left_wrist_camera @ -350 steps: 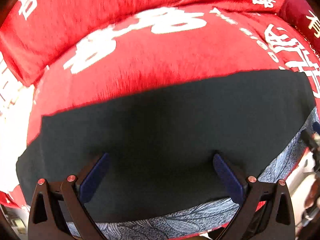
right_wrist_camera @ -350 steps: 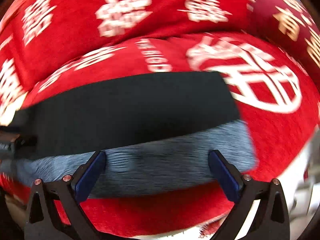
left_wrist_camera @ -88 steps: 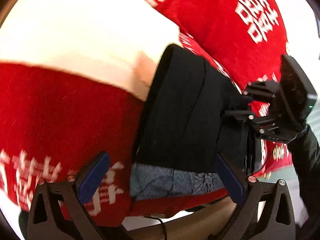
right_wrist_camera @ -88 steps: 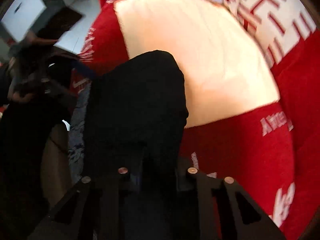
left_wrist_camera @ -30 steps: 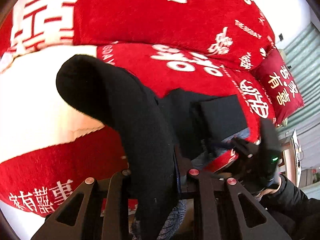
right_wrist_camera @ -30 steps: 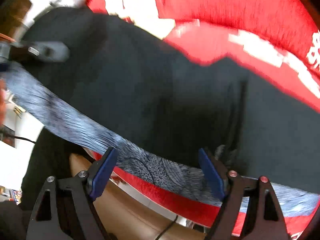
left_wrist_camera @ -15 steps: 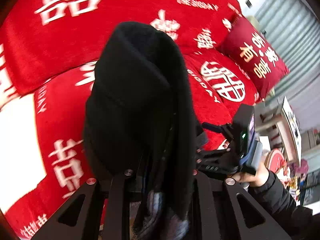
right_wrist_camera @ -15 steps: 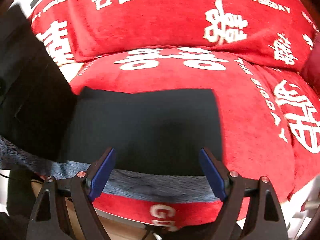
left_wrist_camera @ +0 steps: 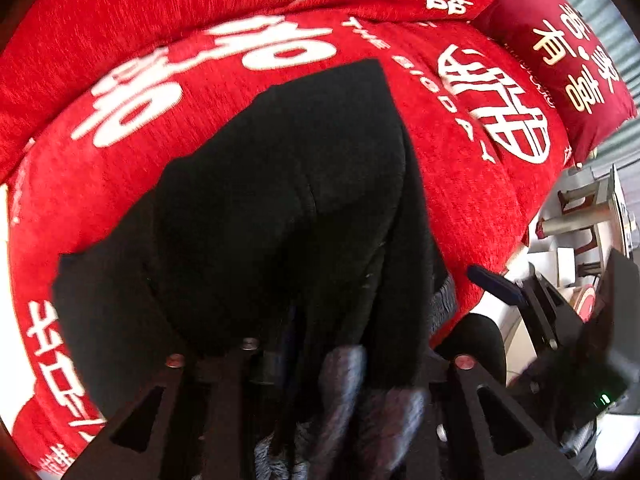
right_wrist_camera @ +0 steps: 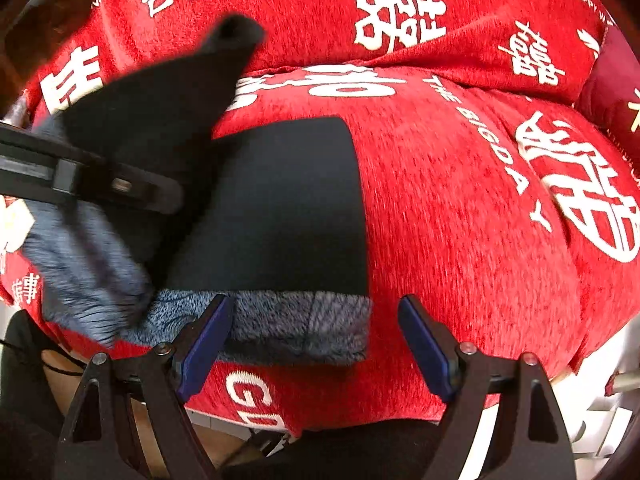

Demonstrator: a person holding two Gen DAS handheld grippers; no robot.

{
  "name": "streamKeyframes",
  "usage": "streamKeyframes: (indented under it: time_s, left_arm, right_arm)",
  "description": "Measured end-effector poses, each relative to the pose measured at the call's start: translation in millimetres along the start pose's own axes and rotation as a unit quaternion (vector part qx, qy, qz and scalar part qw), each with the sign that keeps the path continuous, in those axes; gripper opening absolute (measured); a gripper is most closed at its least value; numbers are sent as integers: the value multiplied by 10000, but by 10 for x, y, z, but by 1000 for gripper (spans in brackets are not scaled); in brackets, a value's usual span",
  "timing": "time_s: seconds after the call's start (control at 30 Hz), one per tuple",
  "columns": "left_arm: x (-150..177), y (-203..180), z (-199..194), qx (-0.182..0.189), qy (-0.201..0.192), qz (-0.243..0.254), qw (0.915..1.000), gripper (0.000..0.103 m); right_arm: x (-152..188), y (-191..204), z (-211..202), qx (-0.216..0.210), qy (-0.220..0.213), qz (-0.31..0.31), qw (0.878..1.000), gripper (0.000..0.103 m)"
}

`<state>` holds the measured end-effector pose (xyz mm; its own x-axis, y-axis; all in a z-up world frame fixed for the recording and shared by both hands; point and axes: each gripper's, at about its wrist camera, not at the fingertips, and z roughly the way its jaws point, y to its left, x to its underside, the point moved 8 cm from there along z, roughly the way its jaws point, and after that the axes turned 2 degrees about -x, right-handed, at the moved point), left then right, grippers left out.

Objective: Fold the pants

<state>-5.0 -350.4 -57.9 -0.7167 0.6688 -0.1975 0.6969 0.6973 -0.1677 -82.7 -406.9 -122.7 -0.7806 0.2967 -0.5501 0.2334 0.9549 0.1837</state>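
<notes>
Black fleece-lined pants [right_wrist_camera: 296, 208] lie partly folded on a plush red sofa cover [right_wrist_camera: 460, 208] with white lettering, their grey fuzzy lining showing along the near edge. The left gripper [left_wrist_camera: 340, 364], jaws just easing apart, still pinches a bunched end draped over the flat part. The right gripper [right_wrist_camera: 316, 336] hovers with jaws wide apart, empty, beside a dark red cushion [left_wrist_camera: 560, 52].

I see the pants [right_wrist_camera: 288, 200] lying on the sofa seat [right_wrist_camera: 460, 220] near its front edge, one end lifted at the left in my left gripper [left_wrist_camera: 336, 360]. A cushion [left_wrist_camera: 568, 52] sits at the seat's right end.
</notes>
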Motion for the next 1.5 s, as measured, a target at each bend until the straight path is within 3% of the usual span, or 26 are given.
streamKeyframes:
  time_s: [0.1, 0.13, 0.23, 0.47, 0.53, 0.6, 0.67, 0.73, 0.8, 0.83, 0.87, 0.9, 0.93, 1.0, 1.07, 1.17, 1.27, 1.37, 1.43, 1.5]
  left_arm:
    - [-10, -66, 4, 364, 20, -112, 9993, 59]
    - [-12, -92, -19, 389, 8, -82, 9992, 63]
    - [-11, -154, -119, 249, -3, 73, 9997, 63]
    - [-32, -135, -684, 1001, -431, -88, 9940, 65]
    - [-27, 12, -831, 874, -728, -181, 9933, 94]
    - [14, 246, -914, 487, -1059, -293, 9928, 95]
    - [127, 503, -861, 379, -1000, -533, 9928, 95]
    - [231, 707, -767, 337, -923, -767, 9922, 95]
    - [335, 961, -640, 24, -884, -1011, 9909, 95]
    - [398, 1105, -559, -153, -859, -1156, 9895, 95]
    - [445, 1171, -505, -193, -826, -1251, 9885, 95]
    - [498, 1258, -436, -183, -750, -1402, 9871, 95]
    - [545, 1315, -398, -159, -701, -1511, 9859, 95]
    - [621, 1388, -373, -51, -693, -1713, 9828, 95]
    - [643, 1418, -413, 58, -810, -1811, 9801, 95]
    - [626, 1406, -426, 96, -907, -1833, 9788, 95]
    - [614, 1353, -295, -16, -759, -1746, 9817, 95]
    - [611, 1326, -182, -155, -649, -1648, 9841, 95]
    - [608, 1325, -213, -91, -680, -1738, 9824, 95]
    - [578, 1360, -309, -132, -827, -1793, 9802, 95]
  right_arm:
    - [65, 60, -50, -302, -34, -69, 9995, 87]
    - [84, 106, -66, -485, -29, -128, 9987, 87]
    - [86, 301, -142, -1107, -186, -376, 9930, 88]
    - [-24, 583, -296, -2103, -569, -354, 9753, 95]
    - [-49, 597, -329, -2129, -672, -264, 9744, 96]
    - [-64, 578, -305, -2204, -562, -16, 9738, 96]
    - [-78, 560, -303, -2302, -601, 149, 9712, 96]
    - [-111, 508, -255, -2245, -658, 297, 9718, 96]
    - [-159, 410, -187, -2073, -801, 531, 9735, 96]
    - [-181, 353, -122, -2065, -765, 694, 9730, 90]
    - [-195, 325, -56, -2071, -665, 778, 9730, 81]
    - [-205, 302, -1, -1983, -543, 774, 9756, 48]
    - [-209, 297, 38, -1896, -396, 697, 9786, 32]
    - [-252, 337, -70, -1967, -410, 668, 9773, 25]
    - [-311, 349, -267, -1959, -658, 647, 9763, 24]
    - [-300, 177, -374, -2007, -922, 1136, 9687, 23]
    - [-149, -23, -52, -1727, -457, 1523, 9721, 25]
    - [-126, -22, -77, -1779, -472, 1641, 9691, 34]
    - [-168, -38, -194, -1473, -439, 1555, 9758, 42]
    - [-279, -136, -440, -734, -815, 1325, 9851, 48]
